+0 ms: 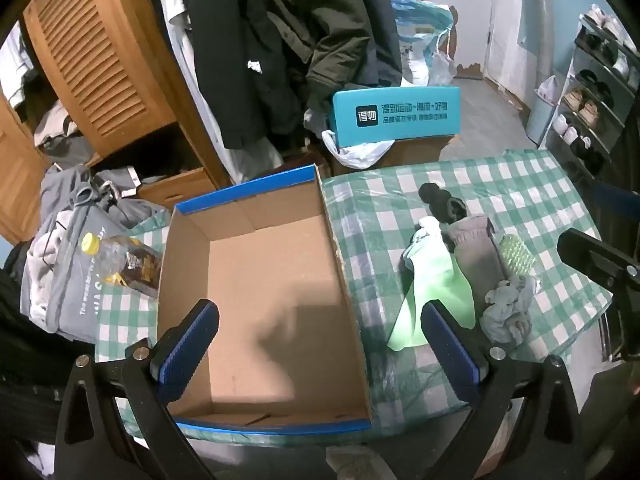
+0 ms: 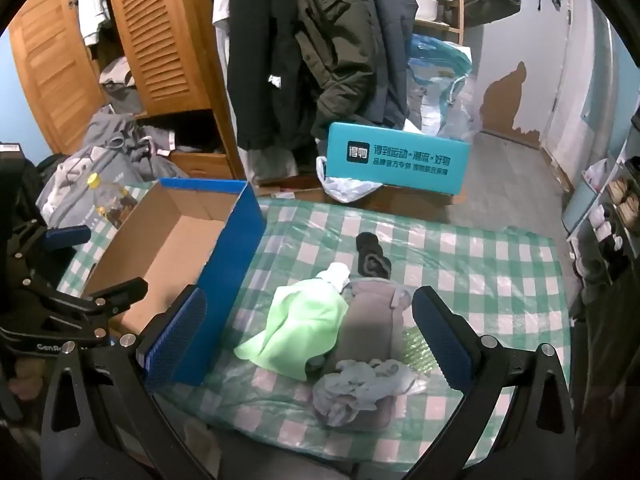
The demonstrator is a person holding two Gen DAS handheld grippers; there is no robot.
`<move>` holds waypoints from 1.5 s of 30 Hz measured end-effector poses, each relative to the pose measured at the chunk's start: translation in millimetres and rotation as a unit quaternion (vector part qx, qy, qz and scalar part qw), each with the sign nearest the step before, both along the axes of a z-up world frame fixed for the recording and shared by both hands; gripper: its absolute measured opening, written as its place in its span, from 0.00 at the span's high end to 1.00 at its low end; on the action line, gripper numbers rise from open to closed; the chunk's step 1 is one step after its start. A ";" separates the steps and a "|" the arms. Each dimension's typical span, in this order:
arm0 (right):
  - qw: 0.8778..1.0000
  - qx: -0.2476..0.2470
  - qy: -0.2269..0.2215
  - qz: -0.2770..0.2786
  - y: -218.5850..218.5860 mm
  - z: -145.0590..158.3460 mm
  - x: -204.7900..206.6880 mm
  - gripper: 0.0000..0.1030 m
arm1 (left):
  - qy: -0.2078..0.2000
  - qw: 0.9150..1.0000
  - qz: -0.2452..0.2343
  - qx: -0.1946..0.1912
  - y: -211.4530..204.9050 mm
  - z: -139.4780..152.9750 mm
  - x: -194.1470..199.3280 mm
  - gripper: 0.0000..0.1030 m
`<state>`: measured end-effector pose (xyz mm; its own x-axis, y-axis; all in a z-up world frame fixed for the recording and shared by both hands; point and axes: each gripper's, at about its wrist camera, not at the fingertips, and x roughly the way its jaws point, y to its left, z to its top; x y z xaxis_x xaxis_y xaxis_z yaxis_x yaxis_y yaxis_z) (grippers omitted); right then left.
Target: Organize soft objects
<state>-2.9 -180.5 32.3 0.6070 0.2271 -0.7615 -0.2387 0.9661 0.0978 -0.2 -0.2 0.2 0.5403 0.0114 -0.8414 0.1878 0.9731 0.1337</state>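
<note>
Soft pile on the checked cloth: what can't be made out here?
- Bubble wrap: right view, mostly hidden behind the taupe garment and right gripper finger.
- Black item: both views, too small to identify.
- Grey crumpled cloth: type unclear.
- Box near corner: left gripper covers it.

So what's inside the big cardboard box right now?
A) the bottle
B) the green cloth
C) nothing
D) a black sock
C: the box shows only its bare cardboard floor, while the green cloth and black sock lie on the checked table beside it, and the bottle lies outside its other wall.
</note>
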 end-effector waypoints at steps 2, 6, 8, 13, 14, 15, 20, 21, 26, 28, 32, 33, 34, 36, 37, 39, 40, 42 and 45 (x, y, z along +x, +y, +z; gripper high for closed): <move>1.000 -0.002 0.001 0.000 0.2 -0.1 0.0 0.02 | 0.001 1.000 0.000 -0.003 0.5 0.2 0.3 0.01; 1.000 -0.001 0.000 -0.001 0.3 -0.1 -0.7 0.02 | -0.002 1.000 -0.001 0.001 0.4 0.8 0.2 0.01; 1.000 -0.001 0.002 -0.001 0.7 -0.2 -1.1 0.02 | -0.001 1.000 -0.002 0.000 0.8 3.1 0.9 0.01; 1.000 0.001 0.001 -0.002 -1.7 -2.9 0.1 0.02 | -0.002 1.000 -0.003 -0.002 -2.9 4.7 0.0 0.01; 1.000 0.001 0.001 -0.001 -1.7 -2.9 0.2 0.02 | -0.001 1.000 -0.002 -0.003 -3.3 5.2 0.1 0.01; 1.000 0.001 0.003 -0.001 -1.3 -1.8 1.0 0.02 | -0.002 1.000 -0.003 -0.003 -4.0 5.6 -0.3 0.01; 1.000 0.001 0.005 -0.002 -1.5 -0.8 1.2 0.02 | -0.002 1.000 -0.003 -0.004 -3.3 3.6 0.5 0.01; 1.000 0.001 0.004 -0.002 -1.7 -0.6 0.8 0.02 | -0.002 1.000 -0.003 -0.005 -3.1 3.8 0.6 0.01; 1.000 0.001 0.004 -0.002 -2.4 -1.0 0.4 0.02 | -0.003 1.000 -0.002 -0.004 -4.7 3.7 0.5 0.01; 1.000 0.002 0.004 -0.002 -2.3 -0.8 0.6 0.02 | -0.003 1.000 -0.002 -0.004 -4.3 3.0 0.7 0.01; 1.000 0.001 0.005 -0.001 -2.2 -1.0 1.4 0.02 | -0.004 1.000 -0.003 -0.004 -4.2 2.3 0.0 0.01; 1.000 0.002 0.005 -0.002 -2.5 -0.8 1.4 0.02 | -0.003 1.000 -0.003 -0.004 -4.2 2.3 0.0 0.01; 1.000 0.002 0.005 -0.002 -2.5 -0.8 1.7 0.02 | -0.003 1.000 -0.003 -0.004 -4.4 2.1 0.0 0.01; 1.000 0.002 0.006 -0.002 -2.6 -0.8 2.0 0.02 | -0.003 1.000 -0.003 -0.004 -4.1 2.2 0.0 0.01; 1.000 0.002 0.006 -0.003 -4.1 -0.6 -0.5 0.02 | -0.003 1.000 -0.003 -0.004 -3.9 2.2 -0.1 0.01; 1.000 0.002 0.006 -0.002 -4.0 -0.6 -0.1 0.02 | -0.003 1.000 -0.002 -0.004 -4.0 2.2 0.1 0.01; 1.000 0.002 0.006 -0.002 -4.0 -0.6 -0.1 0.02 | -0.003 1.000 -0.002 -0.004 -4.0 2.3 0.1 0.01; 1.000 0.003 0.006 -0.002 -4.2 -0.6 0.0 0.02 | -0.003 1.000 -0.002 -0.004 -4.0 2.2 0.1 0.01; 1.000 0.002 0.006 -0.002 -4.2 -0.4 0.0 0.02 | -0.003 1.000 -0.002 -0.004 -4.2 2.1 0.0 0.01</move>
<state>-2.9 -184.7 31.9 0.5986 0.2281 -0.7679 -0.2335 0.9667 0.1051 -0.2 -4.4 2.3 0.5455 0.0025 -0.8381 0.1905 0.9735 0.1269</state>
